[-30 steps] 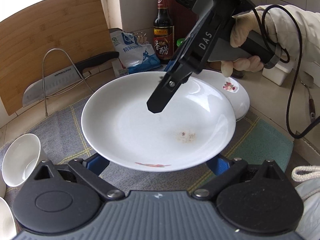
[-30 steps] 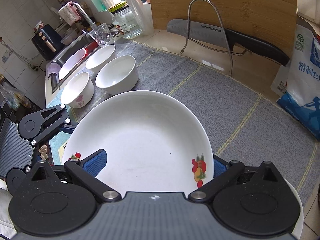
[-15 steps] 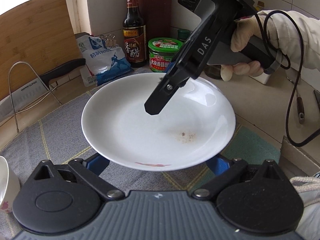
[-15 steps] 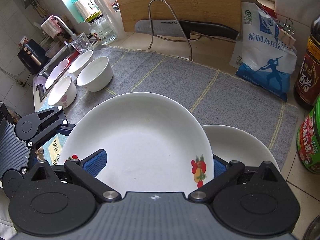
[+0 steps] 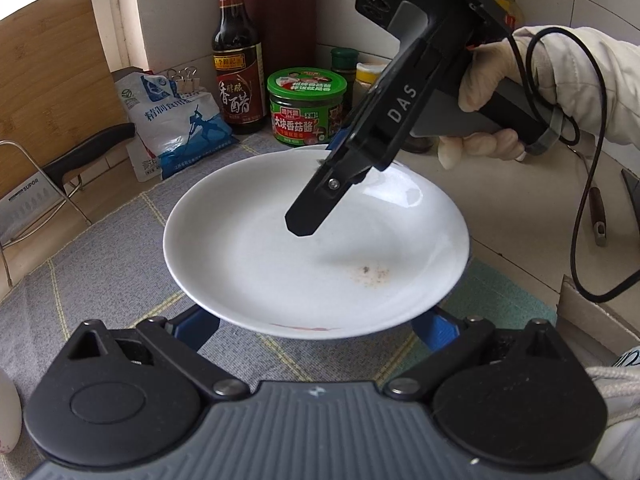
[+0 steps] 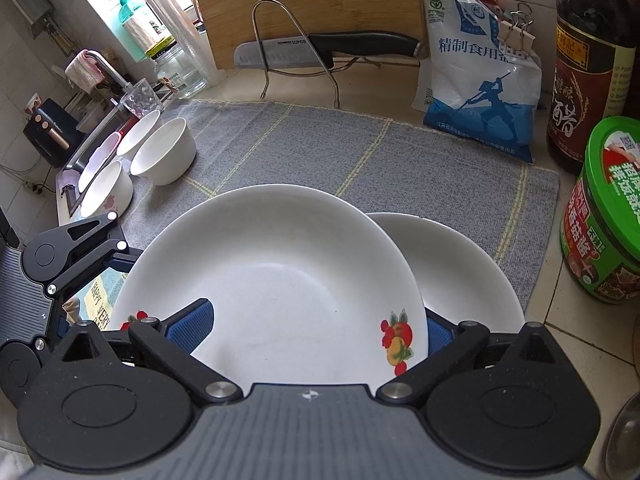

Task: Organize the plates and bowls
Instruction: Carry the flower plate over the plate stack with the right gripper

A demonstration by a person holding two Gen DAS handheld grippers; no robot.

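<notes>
Both grippers carry one plate point(image 6: 280, 280) together — the right gripper point(image 6: 316, 336) pinches its rim, the left gripper's point(image 5: 320, 328) grip I cannot tell — above another plate point(image 6: 460, 272) for stacking.

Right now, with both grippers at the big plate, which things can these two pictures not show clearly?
- Left gripper: its fingertips are hidden under the plate in the left wrist view, so the grip cannot be confirmed.
- Second plate: right wrist view, mostly covered by the fruit-printed plate; any contact between them is hidden.
- Knife: left wrist view, its blade is cut by the left edge.
- Bowl: left wrist view, only a sliver shows at the left edge.
</notes>
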